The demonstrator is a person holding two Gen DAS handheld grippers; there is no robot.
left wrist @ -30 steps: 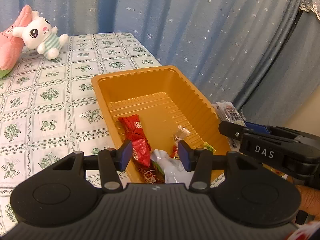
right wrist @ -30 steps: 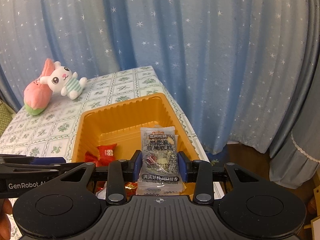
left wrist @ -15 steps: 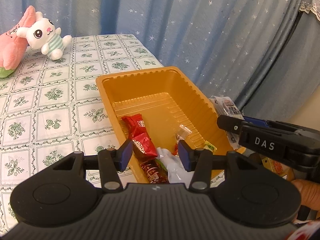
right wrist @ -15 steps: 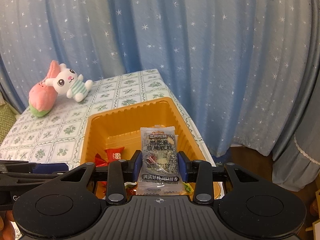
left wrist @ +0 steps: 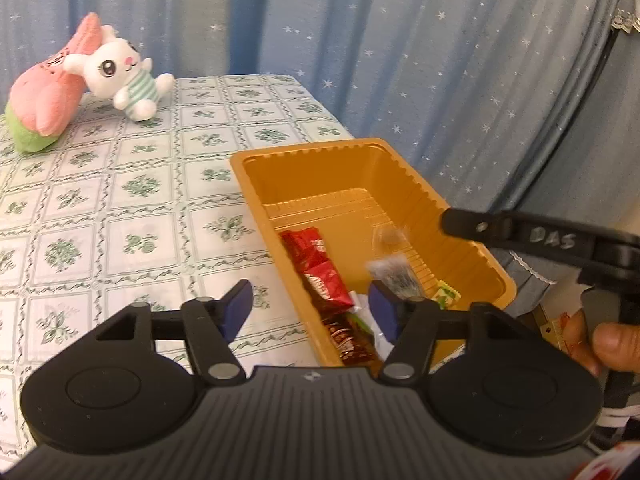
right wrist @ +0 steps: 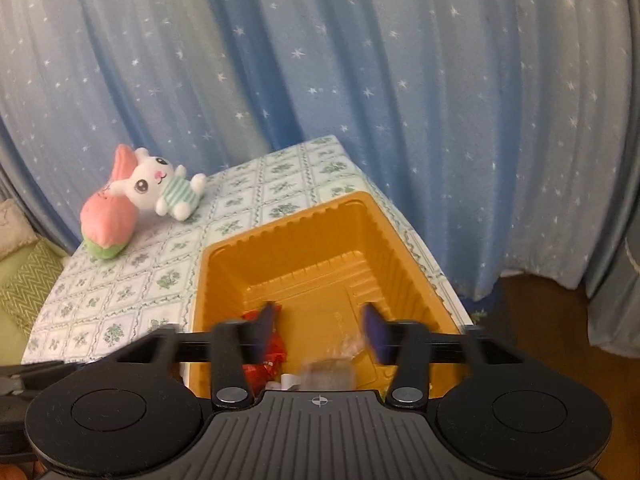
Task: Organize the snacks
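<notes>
An orange plastic tray (left wrist: 404, 168) (right wrist: 372, 240) sits at the table's right edge with several snack packets in it. Red packets (left wrist: 316, 264) (right wrist: 266, 356) lie at its near left. A dark snack pouch (left wrist: 394, 274) (right wrist: 330, 374), blurred, is in the tray below my right gripper. My right gripper (right wrist: 320, 330) is open and empty above the tray's near end; it also shows in the left wrist view (left wrist: 520, 232) over the tray's right rim. My left gripper (left wrist: 310, 310) is open and empty above the tray's near left rim.
A white bunny plush (left wrist: 124, 76) (right wrist: 160, 190) and a pink-green plush (left wrist: 44, 100) (right wrist: 106, 228) lie at the far left of the patterned tablecloth (left wrist: 120, 200). Blue starred curtains (left wrist: 400, 40) hang behind and to the right. The table edge drops off right of the tray.
My right gripper opened and let go of the dark pouch, which dropped into the tray. My left gripper shifted a little left and back.
</notes>
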